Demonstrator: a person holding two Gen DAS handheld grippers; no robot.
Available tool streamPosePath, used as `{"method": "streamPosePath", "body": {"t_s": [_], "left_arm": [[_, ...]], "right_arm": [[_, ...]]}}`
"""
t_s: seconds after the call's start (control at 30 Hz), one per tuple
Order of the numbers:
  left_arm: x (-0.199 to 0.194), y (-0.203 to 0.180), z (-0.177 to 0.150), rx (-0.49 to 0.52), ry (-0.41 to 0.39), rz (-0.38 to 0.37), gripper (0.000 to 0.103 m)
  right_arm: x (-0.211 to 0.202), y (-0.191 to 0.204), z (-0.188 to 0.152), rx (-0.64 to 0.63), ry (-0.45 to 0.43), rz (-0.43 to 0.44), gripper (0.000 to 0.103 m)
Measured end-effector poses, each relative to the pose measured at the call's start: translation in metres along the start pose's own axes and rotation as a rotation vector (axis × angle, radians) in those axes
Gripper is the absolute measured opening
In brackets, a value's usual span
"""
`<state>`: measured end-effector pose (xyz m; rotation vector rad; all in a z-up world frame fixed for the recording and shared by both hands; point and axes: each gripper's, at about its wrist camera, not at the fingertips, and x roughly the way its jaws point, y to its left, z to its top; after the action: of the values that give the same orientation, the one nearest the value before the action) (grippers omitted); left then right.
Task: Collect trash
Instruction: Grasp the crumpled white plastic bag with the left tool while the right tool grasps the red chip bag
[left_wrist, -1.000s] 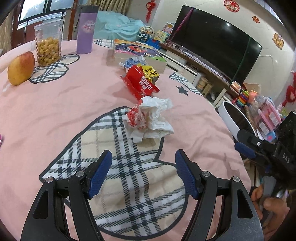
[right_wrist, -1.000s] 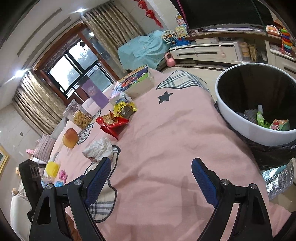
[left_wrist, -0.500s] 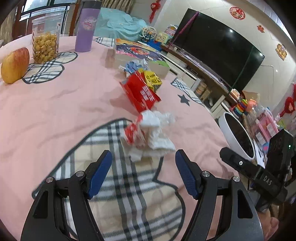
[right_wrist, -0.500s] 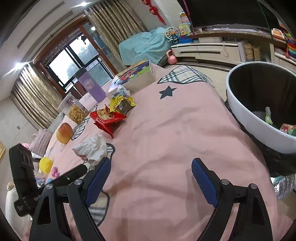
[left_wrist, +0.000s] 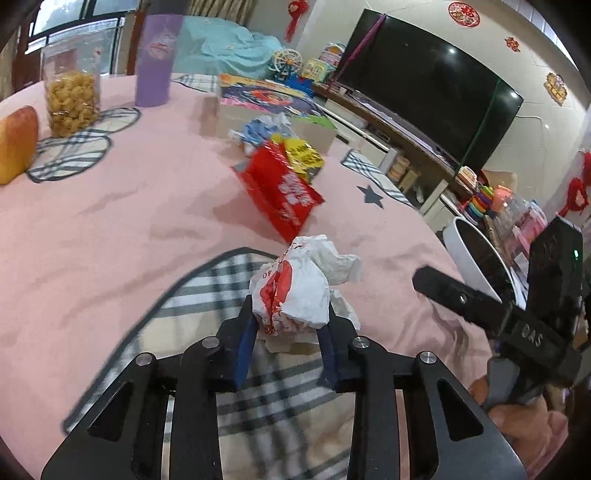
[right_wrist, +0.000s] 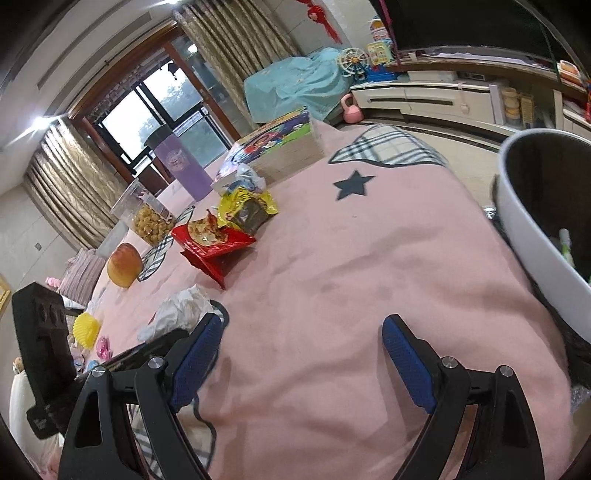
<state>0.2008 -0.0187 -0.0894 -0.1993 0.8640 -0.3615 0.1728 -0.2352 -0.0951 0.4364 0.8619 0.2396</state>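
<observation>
Crumpled white paper wrapper (left_wrist: 295, 291), creased and printed in red, is lying on the plaid patch of the soft pink tablecloth (left_wrist: 110, 221), and the left gripper (left_wrist: 288, 332) is closing its blue ribbed pads on it, both pads touching its sides. Right gripper (right_wrist: 301, 354) is hovering with fingers wide apart over bare cloth, near the round white trash bin (right_wrist: 532, 236)

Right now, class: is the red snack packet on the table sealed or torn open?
Torn open: in the right wrist view the red snack packet gapes, showing contents inside.
</observation>
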Motion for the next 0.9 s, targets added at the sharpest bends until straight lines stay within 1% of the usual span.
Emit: {"method": "streamPosePath", "body": {"t_s": [0.1,0.2,0.33,0.37,0.43,0.6,0.8,0.83,0.87,0.9], "left_arm": [[-0.013,0.019,-0.001,-0.036,-0.017,0.027,0.029],[-0.027,0.044,-0.001,-0.097,-0.041,0.060,0.029],[-0.032,0.067,-0.003,-0.142,-0.060,0.117,0.029],[-0.030,0.071,-0.004,-0.155,-0.056,0.116,0.030],[-0.027,0.076,-0.005,-0.172,-0.051,0.112,0.030],[-0.025,0.072,-0.007,-0.155,-0.056,0.128,0.032],[-0.022,0.075,-0.007,-0.163,-0.046,0.113,0.033],[-0.022,0.075,-0.007,-0.161,-0.046,0.114,0.033],[-0.022,0.074,-0.007,-0.157,-0.046,0.117,0.033],[-0.022,0.074,-0.007,-0.155,-0.046,0.118,0.033]], "right_arm": [[0.012,0.014,0.005,-0.024,0.015,0.023,0.090],[0.027,0.031,0.010,-0.059,0.038,0.045,0.090],[0.047,0.049,0.018,-0.086,0.060,0.070,0.090],[0.053,0.053,0.021,-0.093,0.067,0.070,0.090],[0.063,0.061,0.025,-0.102,0.077,0.082,0.090],[0.083,0.081,0.033,-0.150,0.090,0.071,0.090],[0.099,0.083,0.042,-0.130,0.091,0.046,0.089],[0.100,0.083,0.042,-0.128,0.093,0.045,0.085],[0.102,0.084,0.043,-0.132,0.094,0.042,0.073],[0.103,0.085,0.041,-0.142,0.097,0.034,0.065]]}}
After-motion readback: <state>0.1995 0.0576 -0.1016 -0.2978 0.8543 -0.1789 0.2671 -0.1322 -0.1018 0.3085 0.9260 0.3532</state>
